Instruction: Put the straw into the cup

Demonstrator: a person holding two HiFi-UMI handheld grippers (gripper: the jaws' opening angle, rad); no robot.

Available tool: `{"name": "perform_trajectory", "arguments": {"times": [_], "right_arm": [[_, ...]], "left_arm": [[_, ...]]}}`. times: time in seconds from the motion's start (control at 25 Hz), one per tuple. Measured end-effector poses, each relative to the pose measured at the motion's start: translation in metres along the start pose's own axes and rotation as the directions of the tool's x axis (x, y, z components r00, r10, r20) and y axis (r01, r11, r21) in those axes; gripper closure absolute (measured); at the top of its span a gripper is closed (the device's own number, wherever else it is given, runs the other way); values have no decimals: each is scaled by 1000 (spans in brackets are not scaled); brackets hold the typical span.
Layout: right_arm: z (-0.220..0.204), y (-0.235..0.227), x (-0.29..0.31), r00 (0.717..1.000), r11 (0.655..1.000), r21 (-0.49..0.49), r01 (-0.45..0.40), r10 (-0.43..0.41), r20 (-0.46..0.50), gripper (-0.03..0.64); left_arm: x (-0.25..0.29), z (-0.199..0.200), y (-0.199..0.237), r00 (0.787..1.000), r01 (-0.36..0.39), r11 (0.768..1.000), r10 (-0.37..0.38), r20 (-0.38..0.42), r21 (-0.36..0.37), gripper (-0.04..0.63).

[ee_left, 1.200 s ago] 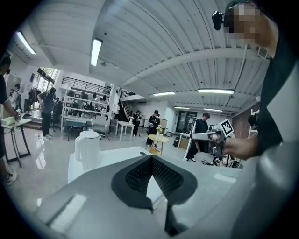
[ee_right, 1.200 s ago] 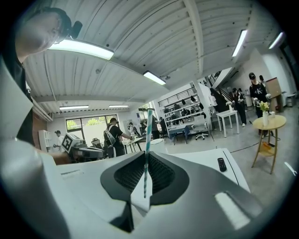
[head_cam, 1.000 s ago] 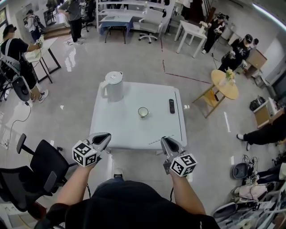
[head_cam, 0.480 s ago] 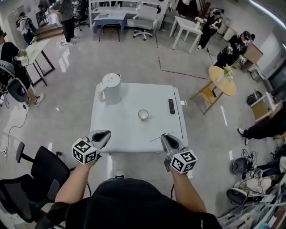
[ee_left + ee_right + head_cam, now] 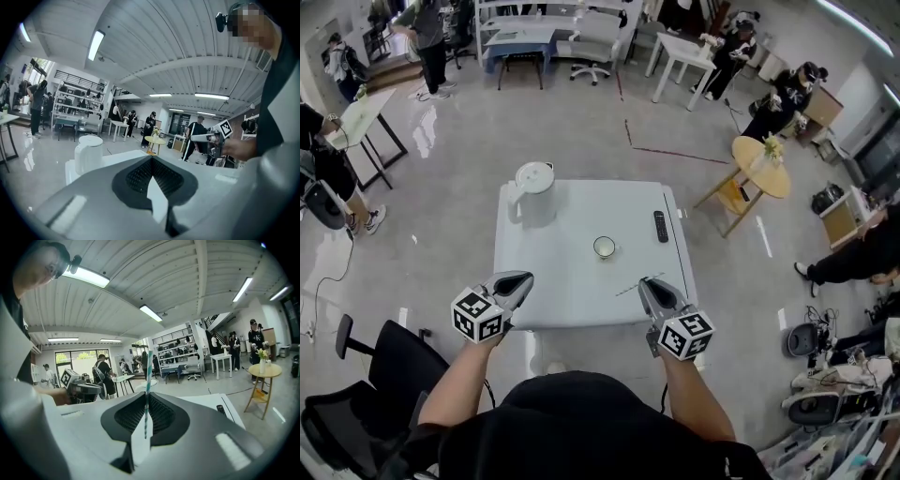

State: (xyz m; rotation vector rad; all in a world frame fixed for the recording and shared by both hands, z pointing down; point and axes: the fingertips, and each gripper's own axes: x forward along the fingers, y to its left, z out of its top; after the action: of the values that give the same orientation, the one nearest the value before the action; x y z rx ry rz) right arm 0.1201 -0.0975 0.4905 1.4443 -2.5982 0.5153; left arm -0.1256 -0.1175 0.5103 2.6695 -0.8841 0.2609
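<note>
In the head view, the cup point(image 5: 604, 247) stood mid-counter point(image 5: 553, 272), and my left gripper point(image 5: 514, 284) and right gripper point(image 5: 653, 291) hung nearer me than the cup. In the left gripper view, my jaws were pressed together on nothing. In the right gripper view, my jaws pinched the striped straw point(image 5: 147, 380), well apart from the cup.

In the head view the straw point(image 5: 627, 289) is only a hair-thin line off the right gripper point(image 5: 646, 282), its stripes and the inside of the cup point(image 5: 604, 247) too small to tell. In the right gripper view the gripper's body hides the near part of the table point(image 5: 202, 402) and the remote's point(image 5: 220, 409) near end. In the left gripper view the left gripper point(image 5: 152, 168) hides the base of the kettle point(image 5: 89, 153)
</note>
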Motion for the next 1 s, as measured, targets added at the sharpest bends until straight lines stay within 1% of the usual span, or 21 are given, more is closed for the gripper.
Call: {"name": "perform_trajectory", "arguments": {"times": [0.36, 0.52, 1.0], "right_arm": [[17, 17, 14, 1000, 1000, -19, 24, -23, 19, 563], [22, 23, 12, 999, 999, -25, 32, -31, 23, 563], [24, 21, 8, 998, 999, -13, 48, -48, 28, 563]], "left_arm": [[-19, 19, 21, 1000, 25, 999, -25, 8, 27, 595], [-25, 25, 23, 999, 32, 999, -32, 10, 36, 595], [-29, 25, 24, 999, 35, 999, -35, -1, 35, 595]]}}
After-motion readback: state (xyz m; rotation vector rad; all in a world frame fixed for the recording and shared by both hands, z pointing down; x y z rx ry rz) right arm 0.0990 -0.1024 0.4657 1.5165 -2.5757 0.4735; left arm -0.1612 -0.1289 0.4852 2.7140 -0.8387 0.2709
